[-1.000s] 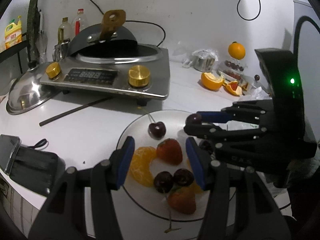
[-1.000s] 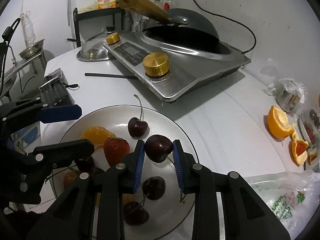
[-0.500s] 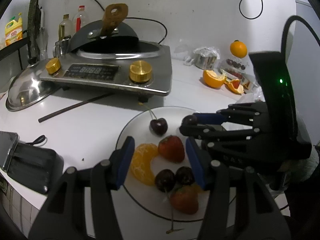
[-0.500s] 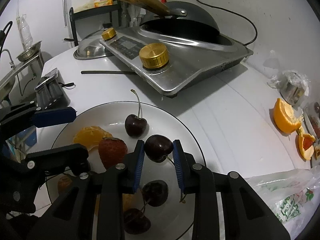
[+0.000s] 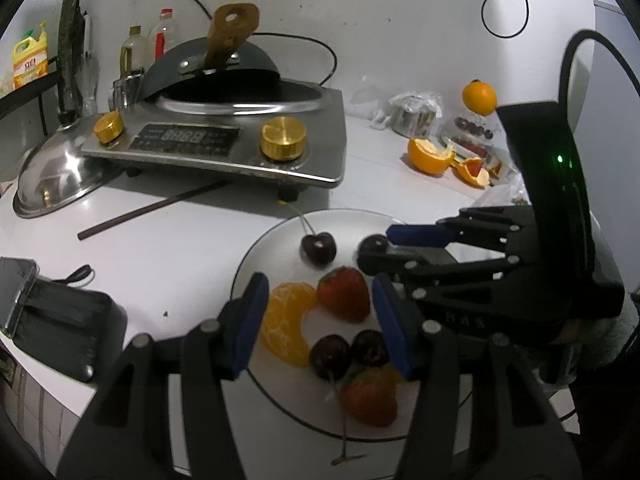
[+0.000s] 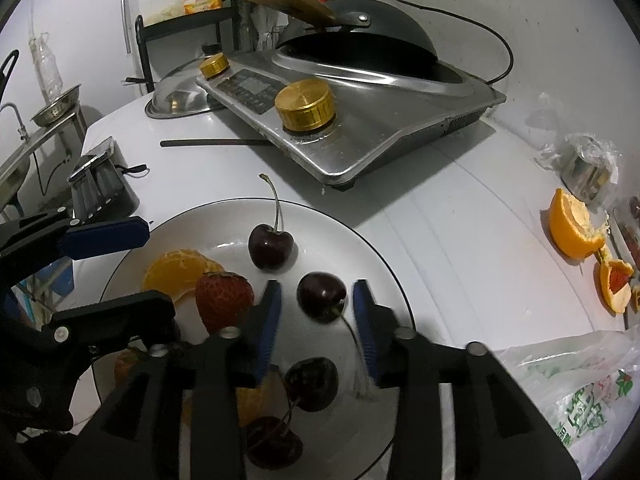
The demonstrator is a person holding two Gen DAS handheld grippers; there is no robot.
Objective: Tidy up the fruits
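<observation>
Your right gripper [image 6: 317,306] hangs low over the white round plate with the thin dark rim [image 6: 384,264], and its blue-padded fingers [image 6: 269,320] have just been opening: the dark red cherry [image 6: 322,295] sits on the plate between them, with a gap showing on each side, so nothing is gripped. Closest to you on that plate lie two more dark cherries with joined stems [image 6: 294,408]. Your left gripper [image 5: 318,322] holds half open above the plate's near side, empty, with the peeled orange segment [image 5: 286,330] and the red strawberry [image 5: 346,292] showing between its fingers; a second strawberry [image 5: 370,396] lies nearer the rim. Further across the plate rests a long-stemmed dark cherry [image 6: 270,246]. Beyond the plate, on the white tabletop [image 6: 460,208], lies a thin dark stick [image 6: 216,143], then the steel induction cooker with gold knobs [image 6: 360,120] carrying a black wok [image 6: 360,46]. Off to the right sit orange peel halves [image 6: 572,228].
</observation>
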